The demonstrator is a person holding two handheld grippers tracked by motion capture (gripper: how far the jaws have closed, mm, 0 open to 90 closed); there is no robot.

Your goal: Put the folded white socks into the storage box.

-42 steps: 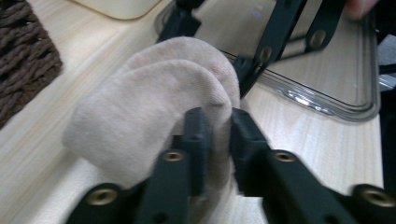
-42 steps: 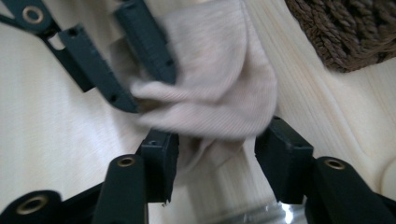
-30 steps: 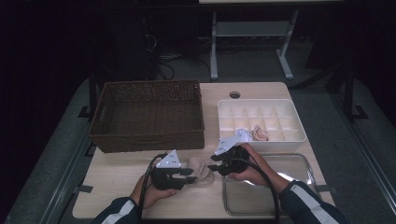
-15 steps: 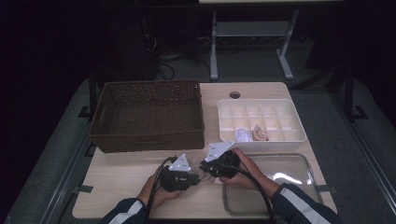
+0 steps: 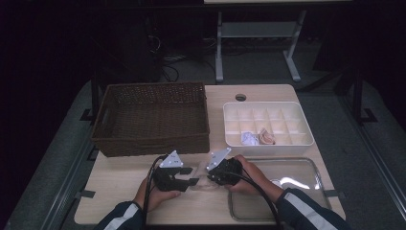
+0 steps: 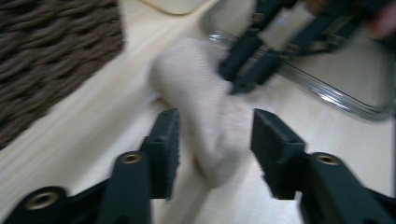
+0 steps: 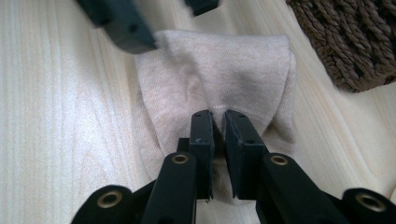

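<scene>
The left gripper [image 6: 212,140] has just been opened around the sock [image 6: 205,102]; the sock stays pinched by the right gripper [image 7: 218,133], so a handover is judged.

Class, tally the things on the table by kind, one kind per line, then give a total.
Wicker basket: 1
White divided box: 1
Metal tray: 1
Beige sock: 1
Balled items in the box: 2
Hand-held gripper, left and right: 2
Total: 8
</scene>
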